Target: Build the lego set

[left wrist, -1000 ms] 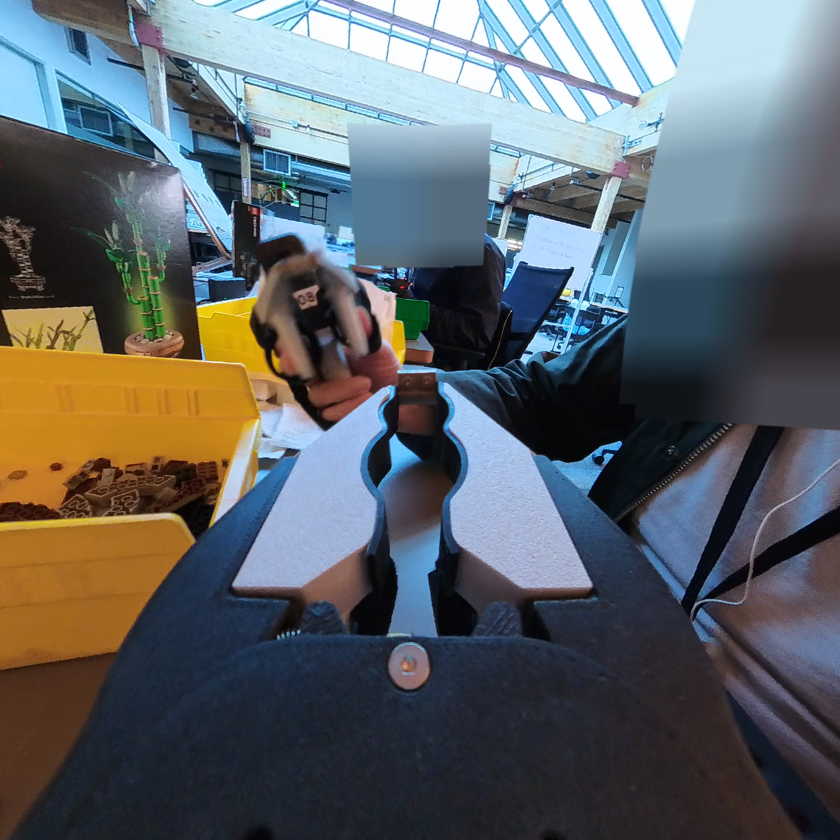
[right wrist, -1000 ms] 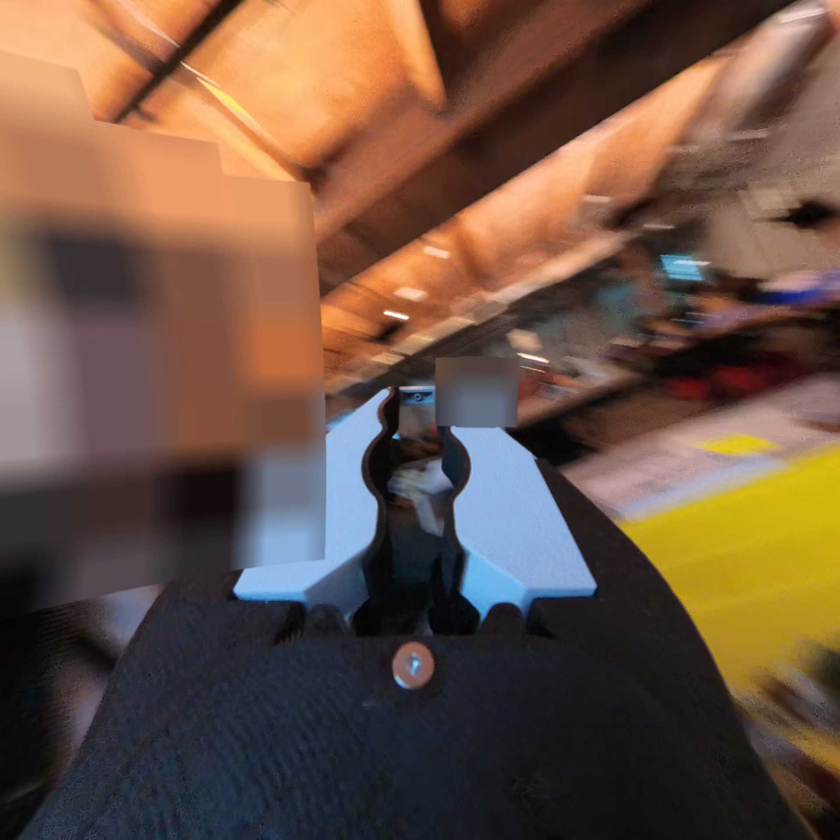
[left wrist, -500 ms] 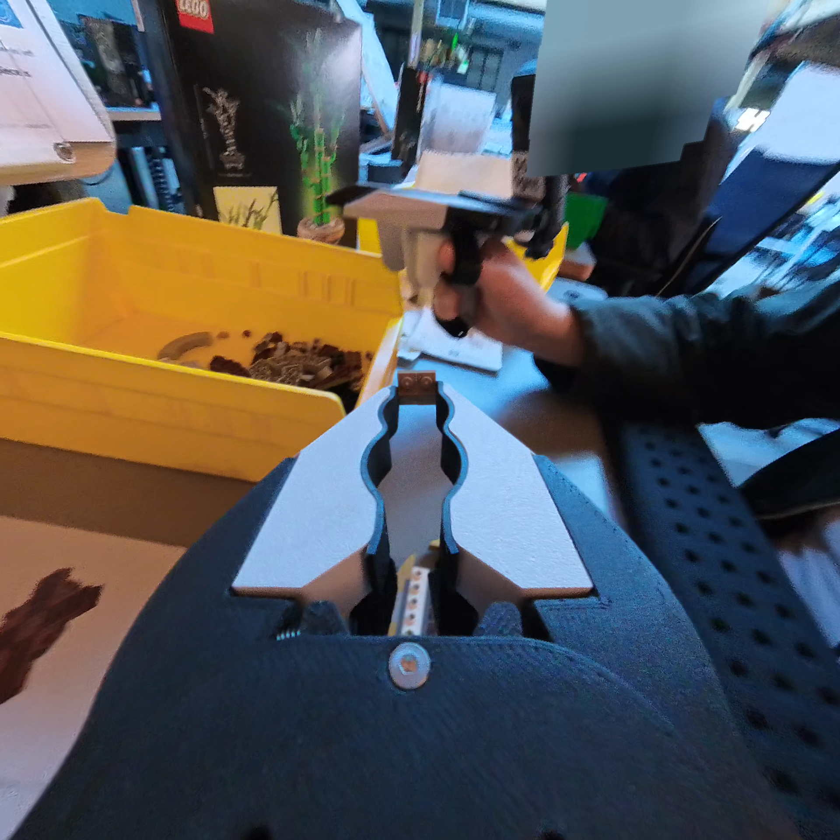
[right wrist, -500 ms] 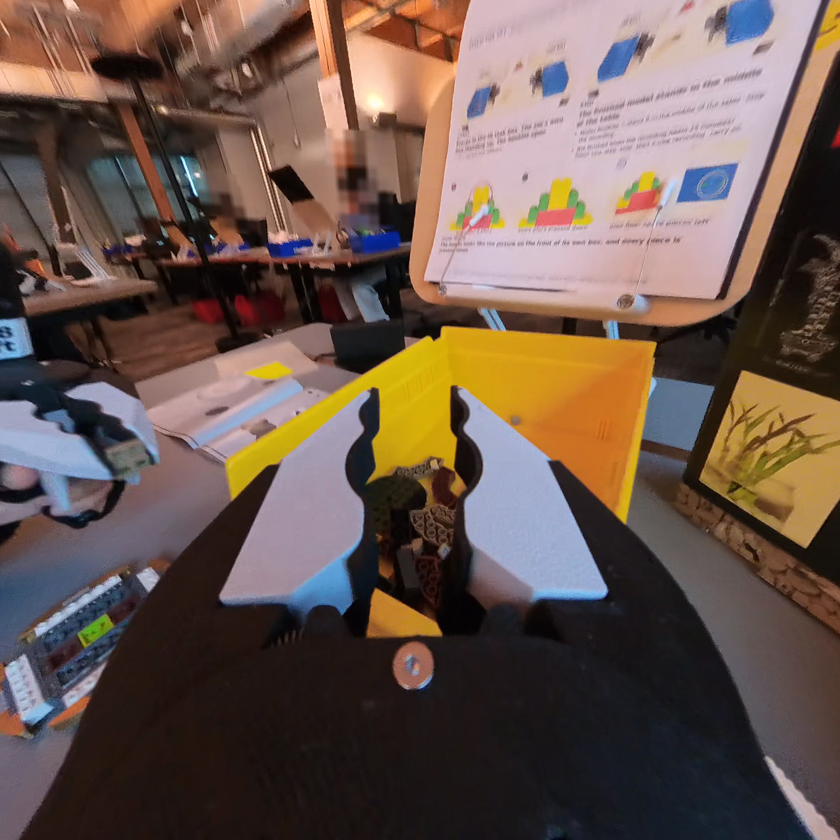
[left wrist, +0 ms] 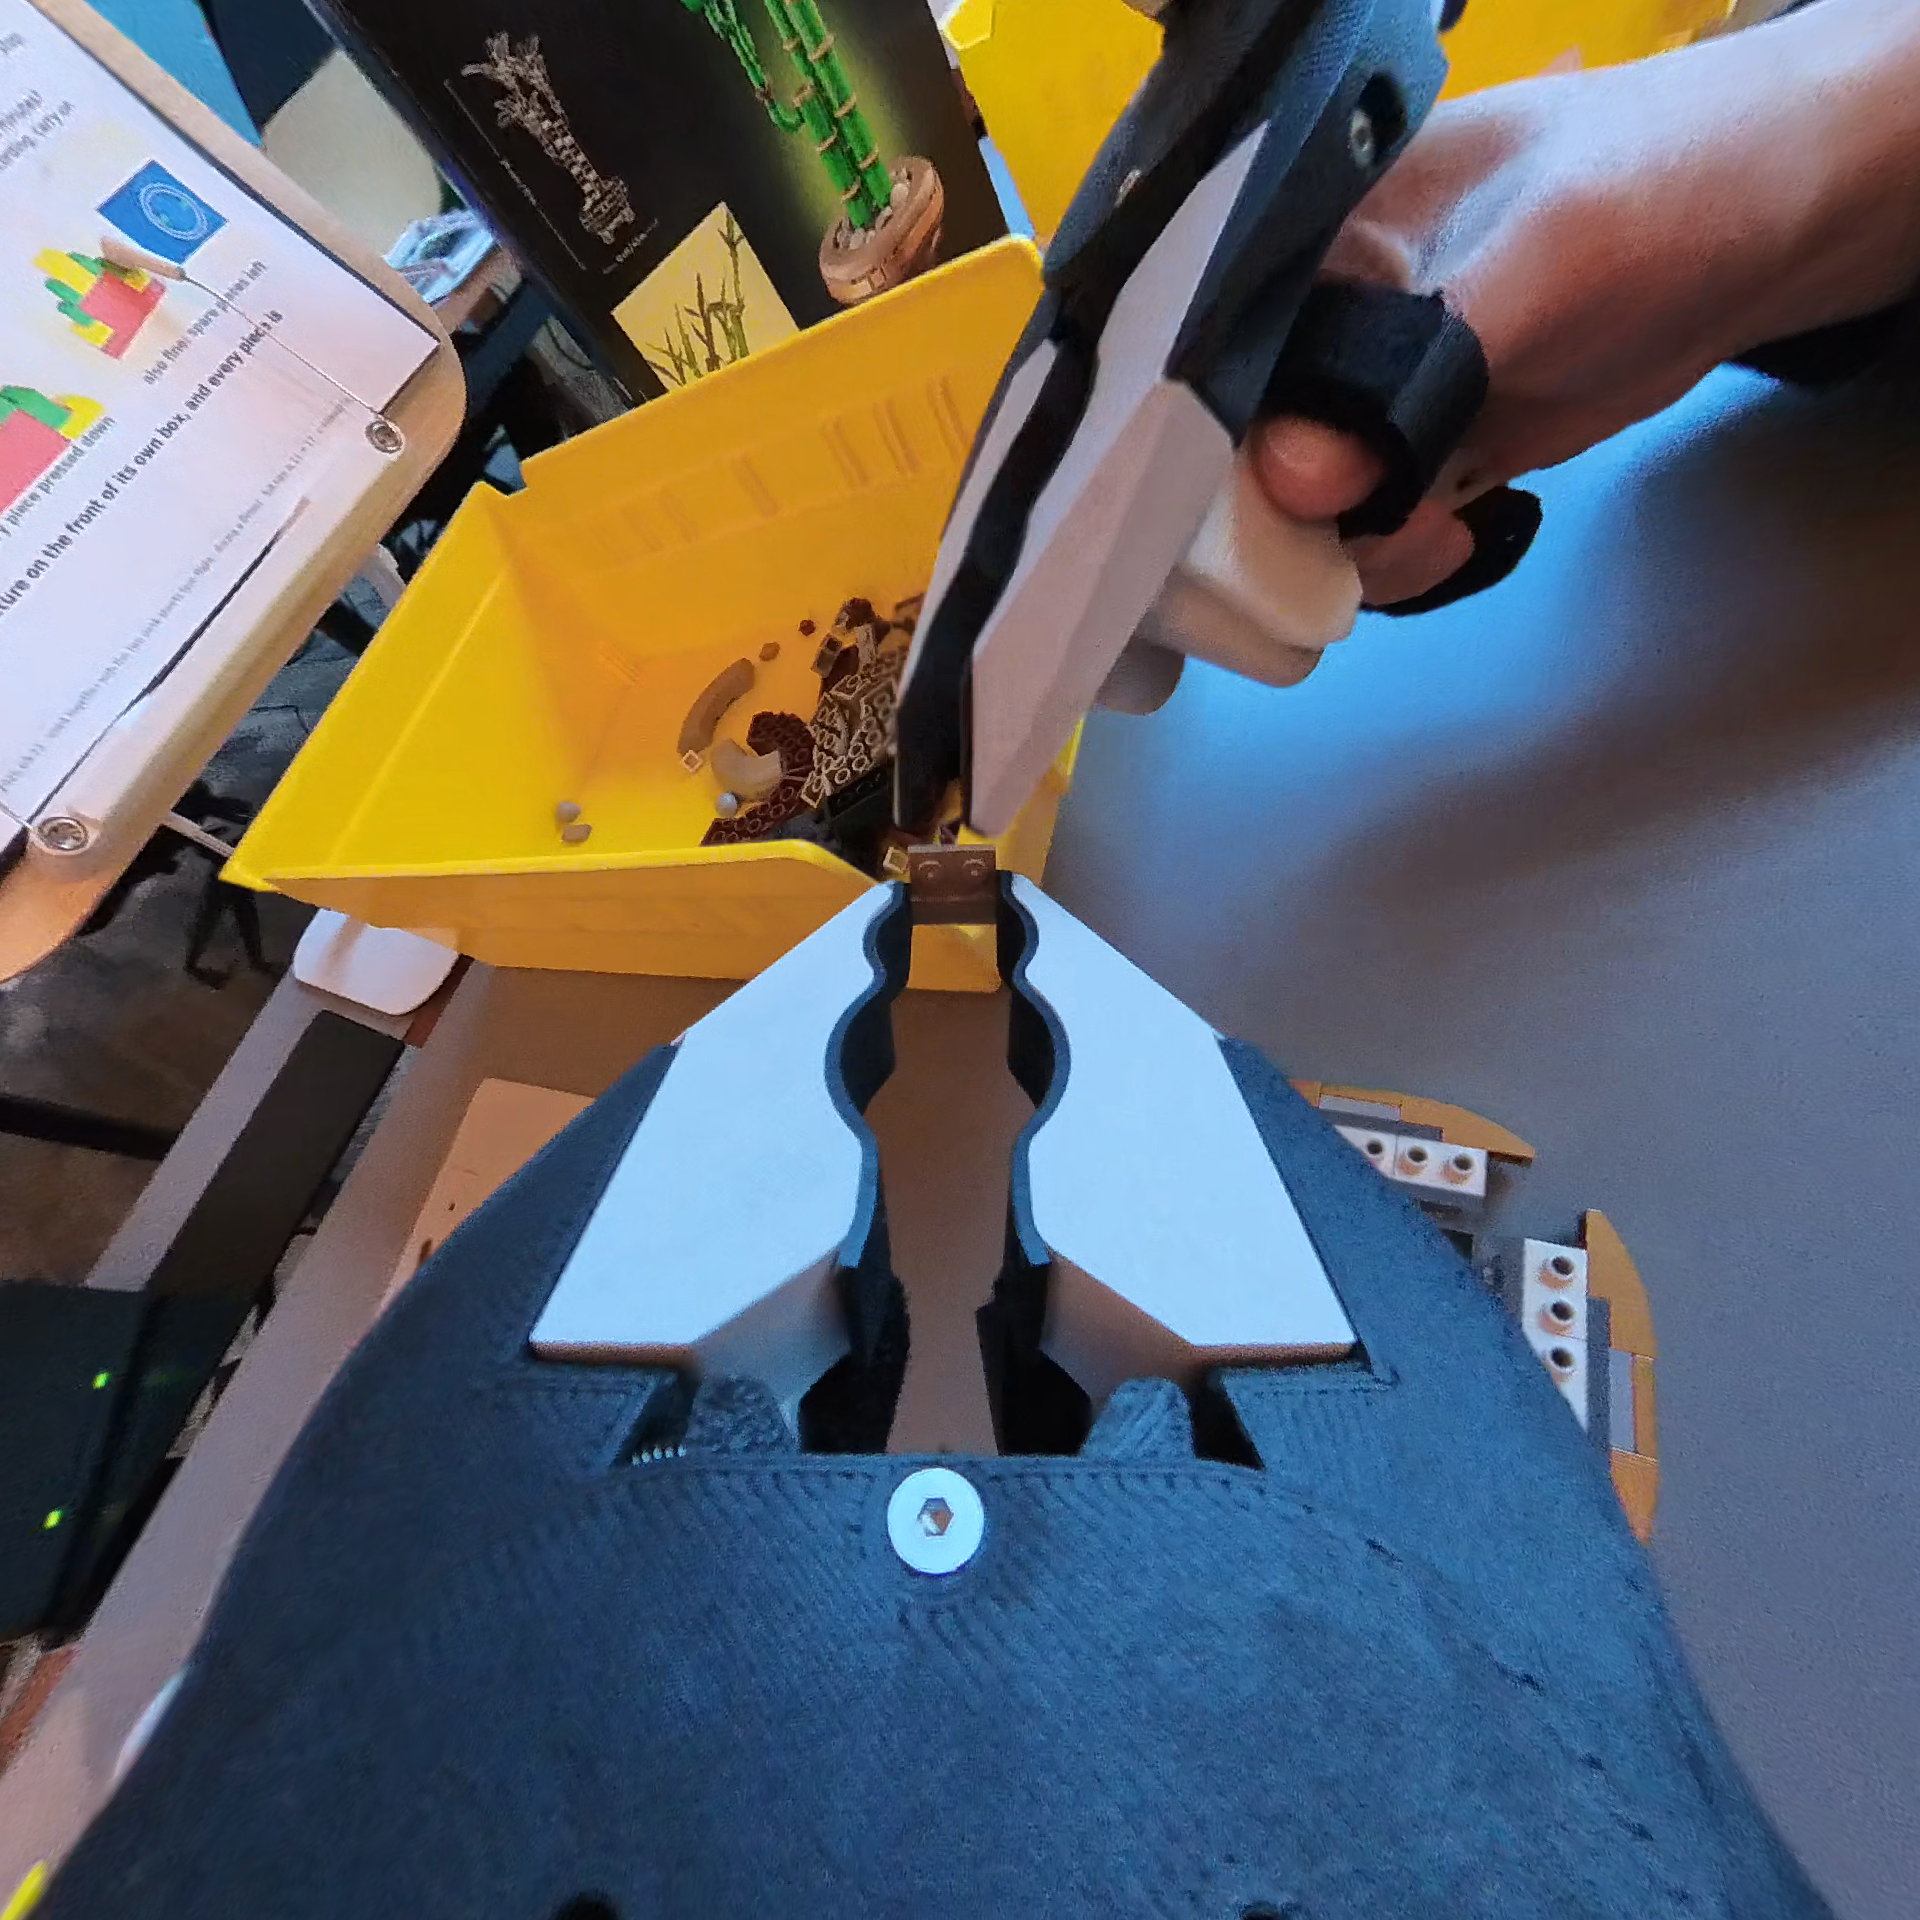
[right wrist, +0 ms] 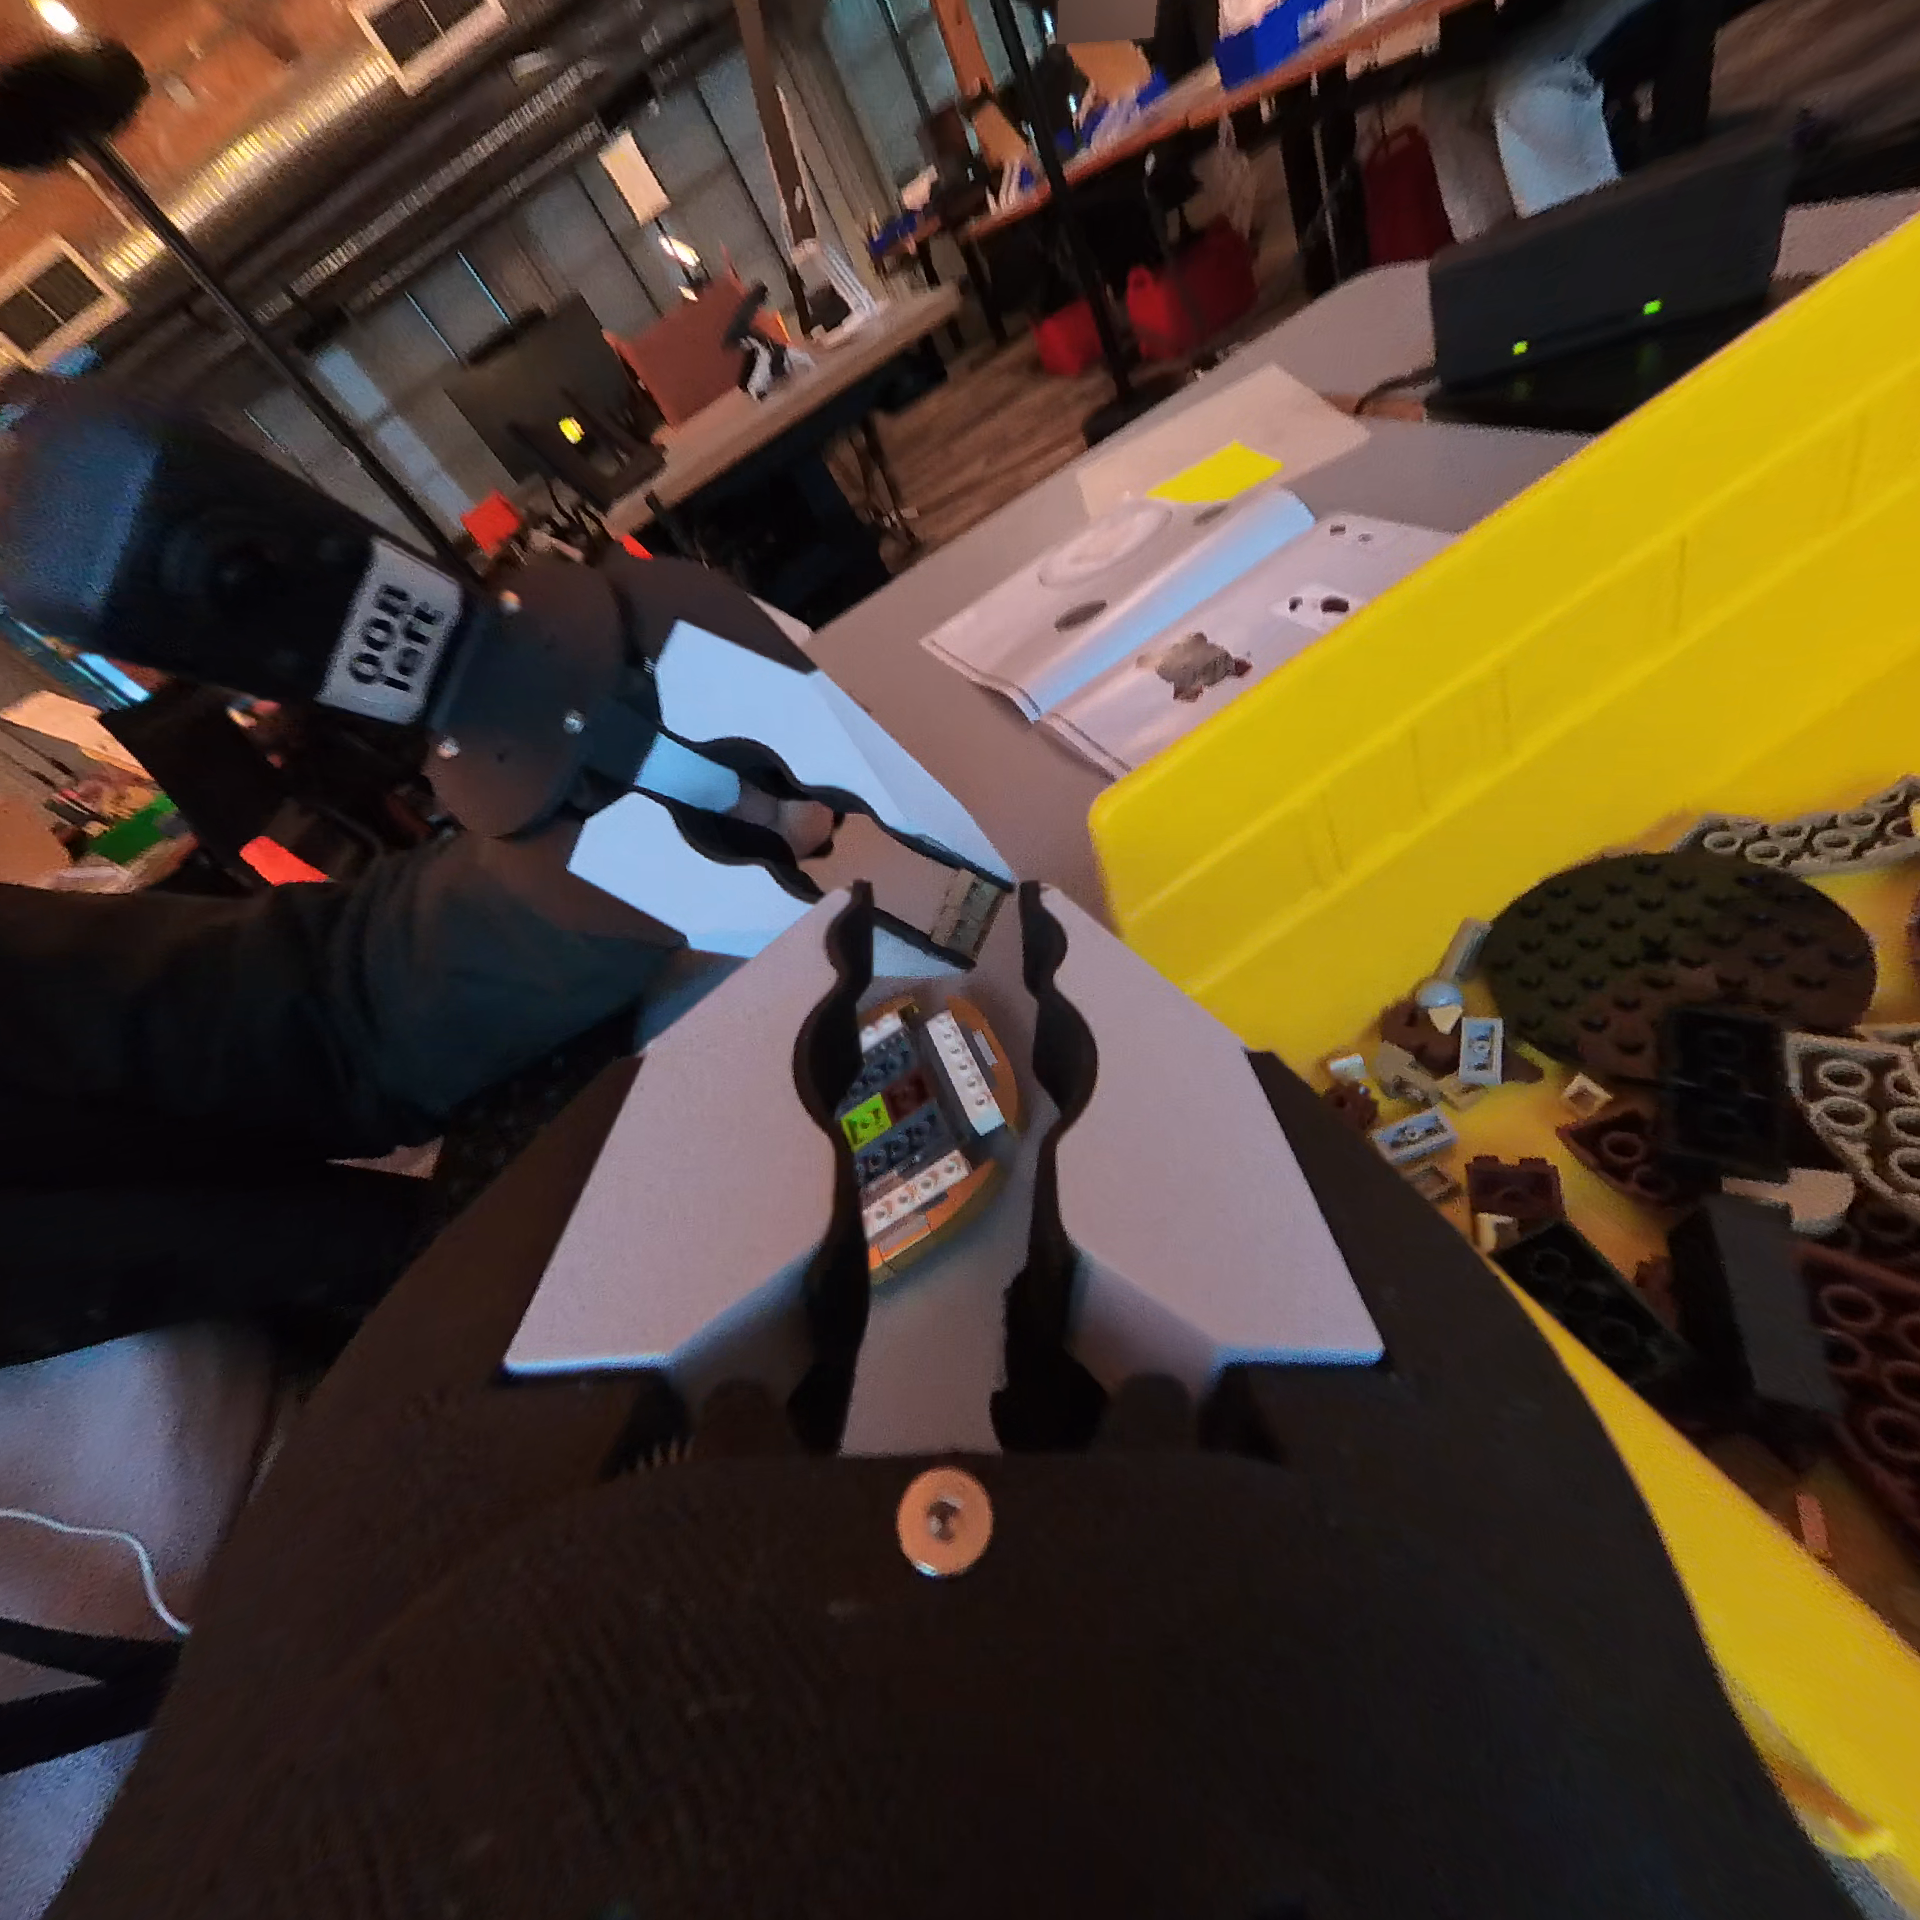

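My left gripper is shut on a small tan lego piece at its tips, held by the near corner of the yellow bin. My right gripper is open, and the same piece sits between its tips without clear contact. In the left wrist view the right gripper comes down from the upper right, with its tips just above the piece. The partly built model lies on the grey table below both grippers; it also shows in the left wrist view.
The yellow bin holds several loose brown and dark pieces. An instruction board and the black set box stand behind it. An open booklet and a black device lie farther off on the table. Both grippers' tips are close together, under 4 cm apart.
Both views swung down from the room to the table. The right gripper moved in over the left gripper's tips, next to the bin. The left gripper kept its piece.
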`<control>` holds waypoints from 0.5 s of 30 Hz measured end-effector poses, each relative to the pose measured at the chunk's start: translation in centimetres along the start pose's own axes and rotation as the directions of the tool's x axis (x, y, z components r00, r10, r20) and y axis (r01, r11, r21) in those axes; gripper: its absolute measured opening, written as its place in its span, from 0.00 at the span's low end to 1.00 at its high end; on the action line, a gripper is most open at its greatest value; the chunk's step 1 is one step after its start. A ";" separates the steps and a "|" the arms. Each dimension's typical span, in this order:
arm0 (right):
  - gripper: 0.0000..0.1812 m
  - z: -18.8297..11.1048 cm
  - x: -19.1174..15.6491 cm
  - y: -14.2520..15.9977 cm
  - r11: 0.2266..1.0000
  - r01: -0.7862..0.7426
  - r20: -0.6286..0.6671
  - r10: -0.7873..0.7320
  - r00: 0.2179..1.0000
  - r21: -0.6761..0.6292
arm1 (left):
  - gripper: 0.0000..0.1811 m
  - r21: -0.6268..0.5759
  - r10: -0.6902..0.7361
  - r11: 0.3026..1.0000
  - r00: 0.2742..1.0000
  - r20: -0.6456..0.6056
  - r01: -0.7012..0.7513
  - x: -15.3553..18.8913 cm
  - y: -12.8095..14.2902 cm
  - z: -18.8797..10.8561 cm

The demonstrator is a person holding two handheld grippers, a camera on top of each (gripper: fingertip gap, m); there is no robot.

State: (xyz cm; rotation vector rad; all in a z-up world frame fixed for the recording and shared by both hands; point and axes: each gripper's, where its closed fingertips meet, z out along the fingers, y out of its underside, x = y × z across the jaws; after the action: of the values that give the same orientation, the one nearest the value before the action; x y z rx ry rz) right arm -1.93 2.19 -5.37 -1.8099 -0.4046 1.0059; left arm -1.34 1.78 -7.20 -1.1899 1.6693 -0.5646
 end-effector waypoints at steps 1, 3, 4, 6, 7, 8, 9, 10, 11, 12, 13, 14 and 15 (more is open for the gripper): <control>0.13 0.3 0.0 0.4 1.000 0.003 -0.010 -0.004 1.000 -0.018 | 0.08 -0.010 0.020 1.000 1.000 0.004 -0.020 0.2 0.1 0.1; 0.06 0.7 -0.2 1.1 0.999 0.002 -0.007 -0.002 1.000 -0.053 | 0.08 -0.032 0.062 0.998 0.998 0.010 -0.061 0.4 0.2 0.2; 0.03 0.7 0.1 1.3 0.998 -0.001 -0.027 -0.001 1.000 -0.062 | 0.08 -0.040 0.083 0.996 0.996 0.012 -0.083 0.6 0.3 0.3; 0.01 0.6 0.2 1.4 0.998 -0.007 -0.030 0.005 1.000 -0.070 | 0.08 -0.052 0.111 0.993 0.993 0.028 -0.110 0.6 0.2 0.3; 0.01 0.6 0.3 1.4 0.997 -0.022 -0.028 0.020 0.999 -0.076 | 0.08 -0.060 0.121 0.991 0.992 0.035 -0.118 0.6 0.2 0.3; 0.01 0.5 0.3 1.4 0.997 -0.030 -0.028 0.028 0.999 -0.076 | 0.08 -0.061 0.128 0.990 0.991 0.043 -0.125 0.6 0.1 0.3; 0.01 0.5 0.2 1.3 0.997 -0.028 -0.030 0.026 0.999 -0.075 | 0.08 -0.061 0.136 0.989 0.990 0.047 -0.133 0.6 0.1 0.2; 0.02 0.5 0.2 1.3 0.997 -0.018 -0.033 0.016 0.999 -0.078 | 0.08 -0.063 0.143 0.988 0.989 0.048 -0.140 0.6 0.0 0.2; 0.03 0.4 0.2 1.3 0.996 -0.010 -0.038 0.006 0.999 -0.083 | 0.08 -0.067 0.148 0.987 0.988 0.049 -0.145 0.7 0.0 0.2; 0.01 0.5 0.1 1.4 0.996 -0.005 -0.035 0.002 0.999 -0.088 | 0.08 -0.072 0.155 0.986 0.987 0.052 -0.151 0.7 0.1 0.2; 0.01 0.5 0.2 1.4 0.996 -0.005 -0.043 0.001 0.999 -0.094 | 0.08 -0.079 0.164 0.984 0.985 0.054 -0.160 0.7 0.1 0.2; 0.01 0.5 0.2 1.6 0.995 -0.007 -0.048 0.002 0.999 -0.101 | 0.08 -0.088 0.171 0.982 0.984 0.053 -0.166 0.8 0.3 0.3; 0.01 0.6 0.3 1.7 0.994 -0.015 -0.052 0.009 0.999 -0.111 | 0.08 -0.096 0.176 0.981 0.983 0.051 -0.170 0.9 0.4 0.4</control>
State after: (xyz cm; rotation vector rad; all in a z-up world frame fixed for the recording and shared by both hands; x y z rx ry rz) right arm -2.44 1.94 -7.12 -1.9359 -0.4259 0.9596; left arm -1.20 1.19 -8.08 -1.1019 1.7431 -0.3448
